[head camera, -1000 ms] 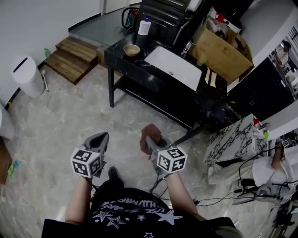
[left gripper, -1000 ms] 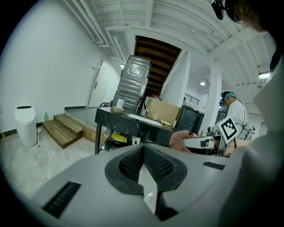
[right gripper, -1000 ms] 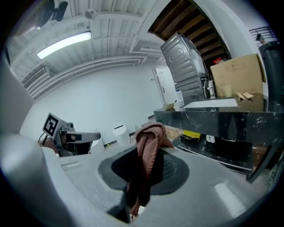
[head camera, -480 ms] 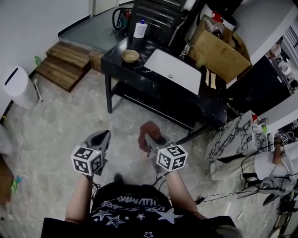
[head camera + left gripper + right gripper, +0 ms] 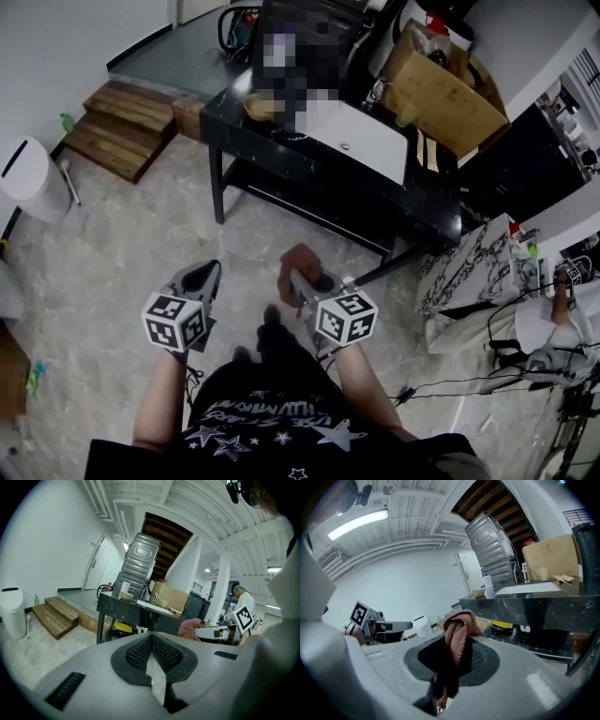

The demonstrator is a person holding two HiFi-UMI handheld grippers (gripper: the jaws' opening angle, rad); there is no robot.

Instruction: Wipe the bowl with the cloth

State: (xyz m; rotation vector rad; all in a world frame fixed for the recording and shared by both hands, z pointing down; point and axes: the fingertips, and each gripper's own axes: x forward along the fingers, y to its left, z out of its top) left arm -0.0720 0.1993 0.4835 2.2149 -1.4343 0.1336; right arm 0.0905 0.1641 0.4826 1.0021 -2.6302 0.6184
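Observation:
A small tan bowl [image 5: 259,106] stands at the left end of the black table [image 5: 281,150], partly under a mosaic patch. It also shows far off as the bowl [image 5: 125,596] in the left gripper view and as the bowl [image 5: 478,592] in the right one. My right gripper [image 5: 300,280] is shut on a reddish-brown cloth [image 5: 301,263], which bunches over the jaws as the cloth [image 5: 457,629]. My left gripper [image 5: 203,276] is held beside it at waist height, shut and holding nothing. Both grippers are well short of the table.
A white sink basin [image 5: 359,139] lies in the table top right of the bowl. Wooden steps [image 5: 117,134] and a white bin [image 5: 25,176] are at the left. A cardboard box [image 5: 442,91], a marble-patterned block [image 5: 469,272] and floor cables [image 5: 450,384] are at the right.
The table and bowl have drifted slightly in the head view as the person steps forward; a foot now shows between the grippers. Both grippers keep their pose and the cloth stays held.

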